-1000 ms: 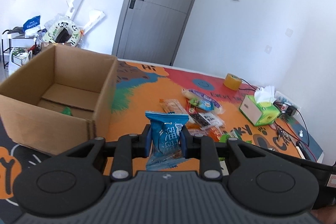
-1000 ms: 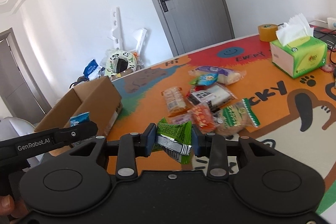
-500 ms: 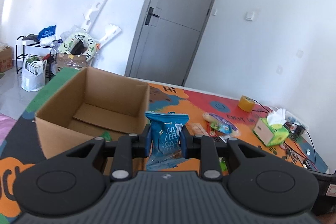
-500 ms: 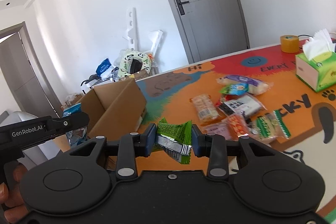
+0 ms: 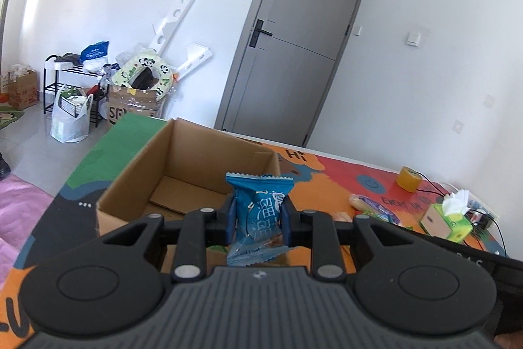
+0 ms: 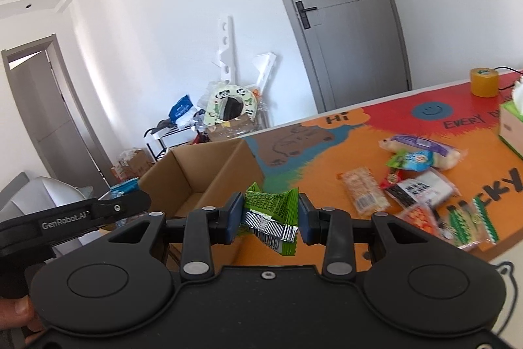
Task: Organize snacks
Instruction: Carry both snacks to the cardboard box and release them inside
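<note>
Table (image 5: 343, 172): box (image 5: 183, 172) at its far-left end, now nearer than a second ago. Left tongs (image 5: 258, 219) clamped on blue pack (image 5: 260, 211), right tongs (image 6: 270, 215) on green pack (image 6: 273, 213); both approaching the box. Drop likely next.

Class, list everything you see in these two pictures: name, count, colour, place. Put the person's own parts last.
cardboard box: one, brown, open, left on the mat.
play mat: one, orange, red and green, under everything.
loose snack packets: several, mixed colours, on the mat right of the box.
tape roll: one, yellow, far edge.
tissue box: one, green, right side.
door: one, grey, shut, back wall.
blue snack packet: one, in the left claw.
green snack packet: one, in the right claw.
</note>
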Available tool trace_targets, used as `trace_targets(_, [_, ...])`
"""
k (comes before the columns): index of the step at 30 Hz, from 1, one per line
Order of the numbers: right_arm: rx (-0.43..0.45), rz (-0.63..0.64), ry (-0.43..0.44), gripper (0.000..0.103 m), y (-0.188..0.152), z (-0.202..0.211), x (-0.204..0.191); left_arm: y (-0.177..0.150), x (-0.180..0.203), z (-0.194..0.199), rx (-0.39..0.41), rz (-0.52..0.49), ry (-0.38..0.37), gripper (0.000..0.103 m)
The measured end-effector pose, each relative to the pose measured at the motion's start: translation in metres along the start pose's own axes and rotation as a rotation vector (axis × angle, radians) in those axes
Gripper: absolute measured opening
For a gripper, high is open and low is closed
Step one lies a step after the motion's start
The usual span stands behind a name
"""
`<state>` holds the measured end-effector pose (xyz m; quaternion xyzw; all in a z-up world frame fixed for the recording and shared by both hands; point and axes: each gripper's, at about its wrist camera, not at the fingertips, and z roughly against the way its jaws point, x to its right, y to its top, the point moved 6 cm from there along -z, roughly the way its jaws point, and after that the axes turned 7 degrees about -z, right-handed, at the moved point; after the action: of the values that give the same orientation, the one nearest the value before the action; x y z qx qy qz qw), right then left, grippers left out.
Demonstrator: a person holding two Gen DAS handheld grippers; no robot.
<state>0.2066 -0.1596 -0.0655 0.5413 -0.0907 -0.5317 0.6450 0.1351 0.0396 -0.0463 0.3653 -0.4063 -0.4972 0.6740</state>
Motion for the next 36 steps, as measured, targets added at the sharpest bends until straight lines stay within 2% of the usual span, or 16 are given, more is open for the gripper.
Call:
trace_targets(9, [-0.016, 0.008, 0.049, 0.036, 0.008, -0.028, -0.023, 0.011, -0.025, -0.014, -0.001, 0.021, 0.041, 0.026])
trace_targets(18, [-0.039, 0.025, 0.088, 0.036, 0.013, -0.056, -0.049, 0.012, -0.046, -0.037, -0.044, 0.063, 0.065, 0.027])
trace_targets(21, [-0.053, 0.025, 0.092, 0.036, 0.012, -0.064, -0.055, 0.012, -0.055, -0.04, -0.072, 0.081, 0.1, 0.035])
trace_targets(23, [-0.063, 0.026, 0.097, 0.036, 0.011, -0.069, -0.058, 0.015, -0.06, -0.036, -0.063, 0.08, 0.111, 0.048])
trace_targets(25, [-0.07, 0.032, 0.104, 0.036, 0.009, -0.074, -0.062, 0.016, -0.066, -0.031, -0.048, 0.097, 0.123, 0.055])
trace_targets(28, [-0.085, 0.033, 0.112, 0.036, 0.007, -0.08, -0.068, 0.017, -0.071, -0.026, -0.045, 0.11, 0.126, 0.056])
trace_targets(36, [-0.097, 0.03, 0.13, 0.041, 0.006, -0.085, -0.078, 0.015, -0.083, -0.019, -0.047, 0.145, 0.142, 0.065])
